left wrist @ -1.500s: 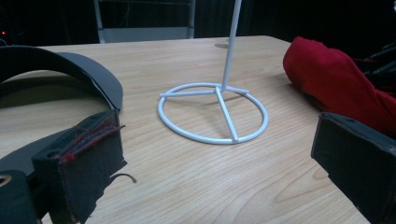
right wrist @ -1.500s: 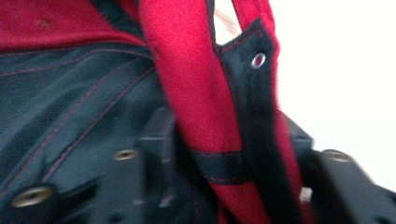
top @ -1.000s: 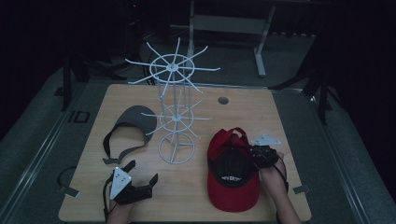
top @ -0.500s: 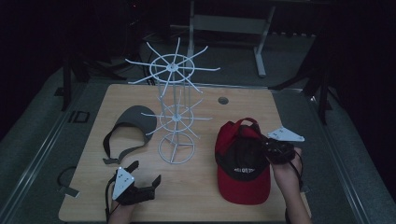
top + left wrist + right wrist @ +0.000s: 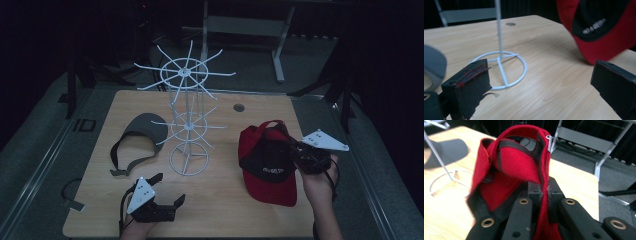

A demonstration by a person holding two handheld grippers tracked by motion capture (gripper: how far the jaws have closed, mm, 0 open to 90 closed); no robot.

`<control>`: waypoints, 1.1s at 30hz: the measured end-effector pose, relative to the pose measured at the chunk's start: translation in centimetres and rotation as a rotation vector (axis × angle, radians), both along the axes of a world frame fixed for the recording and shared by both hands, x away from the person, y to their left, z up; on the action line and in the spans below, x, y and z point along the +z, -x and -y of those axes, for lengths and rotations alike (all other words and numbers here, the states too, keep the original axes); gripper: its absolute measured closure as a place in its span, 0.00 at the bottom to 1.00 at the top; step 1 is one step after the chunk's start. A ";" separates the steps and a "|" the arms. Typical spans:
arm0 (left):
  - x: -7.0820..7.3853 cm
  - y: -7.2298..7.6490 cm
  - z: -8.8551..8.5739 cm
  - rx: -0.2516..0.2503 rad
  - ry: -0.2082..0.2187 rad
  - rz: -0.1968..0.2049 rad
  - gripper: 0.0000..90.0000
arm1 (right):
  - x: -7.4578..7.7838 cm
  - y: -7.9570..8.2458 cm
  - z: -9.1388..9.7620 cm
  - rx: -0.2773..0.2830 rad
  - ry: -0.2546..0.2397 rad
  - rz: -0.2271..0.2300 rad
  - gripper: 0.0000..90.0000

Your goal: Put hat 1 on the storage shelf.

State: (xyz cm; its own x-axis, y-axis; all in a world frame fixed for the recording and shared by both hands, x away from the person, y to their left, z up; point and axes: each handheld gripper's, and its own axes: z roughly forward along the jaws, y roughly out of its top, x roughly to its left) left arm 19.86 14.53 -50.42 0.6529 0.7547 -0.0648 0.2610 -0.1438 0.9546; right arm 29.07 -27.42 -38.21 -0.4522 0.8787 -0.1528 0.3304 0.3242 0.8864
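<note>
A red cap with a black front panel is lifted off the table at the right, its brim pointing toward the near edge. My right gripper is shut on the cap's side fabric. A white wire hat rack stands mid-table, its ring base close ahead in the left gripper view. A grey visor lies left of the rack. My left gripper rests low at the front left, open, with nothing between its black jaws; the red cap hangs at the upper right of its view.
The wooden table has a round cable hole at the back. A metal frame stands behind the table on the dark floor. A loose strap lies off the table's left edge.
My right gripper has carried the red cap to the right and up from the table. The left gripper has stayed low at the front left, shifting only slightly.
</note>
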 end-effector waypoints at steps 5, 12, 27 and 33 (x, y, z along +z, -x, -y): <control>2.2 -0.1 0.9 -0.050 0.023 0.000 0.03 | 1.5 0.8 0.0 0.002 -0.004 0.036 0.95; 5.3 -0.6 2.5 -0.097 0.003 0.049 0.03 | 3.1 1.9 0.4 0.015 -0.019 0.071 0.95; 9.7 -1.8 6.8 -0.200 0.025 0.093 0.03 | 5.5 4.8 -0.9 0.141 -0.063 0.125 0.94; 10.7 -2.6 8.2 -0.202 0.006 0.104 0.03 | 5.7 5.6 -1.2 0.164 -0.074 0.135 0.94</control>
State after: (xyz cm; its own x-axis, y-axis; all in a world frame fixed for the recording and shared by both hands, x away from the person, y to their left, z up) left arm 22.42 6.35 -39.75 0.7940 0.6079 0.0070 0.1274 -0.1777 0.9758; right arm 23.43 -26.19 -32.52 -0.5697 0.8062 -0.1597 0.1553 0.2964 0.9424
